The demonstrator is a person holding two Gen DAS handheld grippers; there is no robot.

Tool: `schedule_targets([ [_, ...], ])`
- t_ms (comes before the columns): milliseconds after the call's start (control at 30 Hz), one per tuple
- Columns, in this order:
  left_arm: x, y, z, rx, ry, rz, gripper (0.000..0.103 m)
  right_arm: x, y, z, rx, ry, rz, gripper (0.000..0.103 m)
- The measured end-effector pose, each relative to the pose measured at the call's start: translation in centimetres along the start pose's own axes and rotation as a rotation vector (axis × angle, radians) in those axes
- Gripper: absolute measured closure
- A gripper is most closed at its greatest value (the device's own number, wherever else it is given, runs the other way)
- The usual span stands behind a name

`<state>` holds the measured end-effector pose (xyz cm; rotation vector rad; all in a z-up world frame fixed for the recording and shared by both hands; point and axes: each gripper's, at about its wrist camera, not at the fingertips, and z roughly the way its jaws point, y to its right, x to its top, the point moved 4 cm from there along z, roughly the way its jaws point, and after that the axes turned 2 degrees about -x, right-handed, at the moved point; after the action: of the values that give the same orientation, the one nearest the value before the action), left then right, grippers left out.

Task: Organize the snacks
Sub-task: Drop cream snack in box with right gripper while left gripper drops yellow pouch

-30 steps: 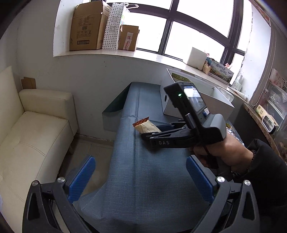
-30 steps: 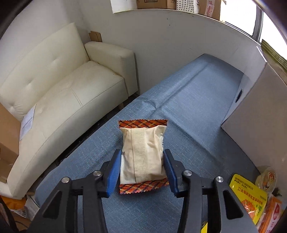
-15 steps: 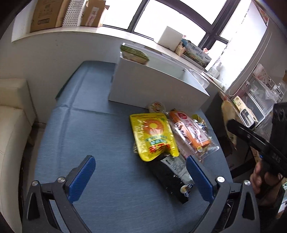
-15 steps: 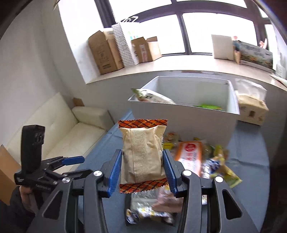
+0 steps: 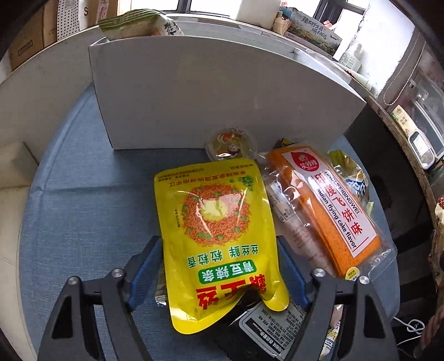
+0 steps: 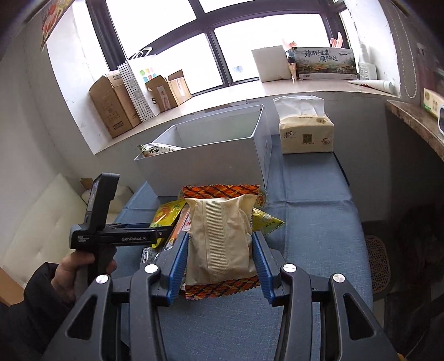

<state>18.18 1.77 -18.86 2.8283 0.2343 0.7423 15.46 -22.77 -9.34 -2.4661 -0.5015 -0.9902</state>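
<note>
Two claws over blue table [image 6: 319, 222]: right [image 6: 220, 262] grips beige packet [image 6: 220, 241], left [image 5: 219, 273] straddles yellow pouch [image 5: 216, 227].

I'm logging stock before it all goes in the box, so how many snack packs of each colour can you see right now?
Yellow pouch: 1
Orange cake pack: 1
Black packet: 1
Beige packet, in the right gripper: 1
Green-striped bag in the white box: 1
Clear cup: 1
Total: 6, not counting partly hidden ones.
</note>
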Motion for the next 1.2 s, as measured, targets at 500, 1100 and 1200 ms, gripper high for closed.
schedule_targets([
  [500, -2.1, -0.5, -9.0, -0.015, 0.173, 0.104, 0.047, -0.6, -2.2, 1.6, 0.046, -0.028, -0.026, 0.054],
  [1100, 16.1, 4.0, -11.3, 0.041, 0.327, 0.268, 0.047, 17.1, -1.9, 9.6, 0.073, 0.05, 0.016, 0.054],
  [1200, 18.4, 3.8, -9.2, 0.05, 0.305, 0.265, 0.047, 19.4, -1.2, 11.8, 0.044, 0.041, 0.021, 0.054],
])
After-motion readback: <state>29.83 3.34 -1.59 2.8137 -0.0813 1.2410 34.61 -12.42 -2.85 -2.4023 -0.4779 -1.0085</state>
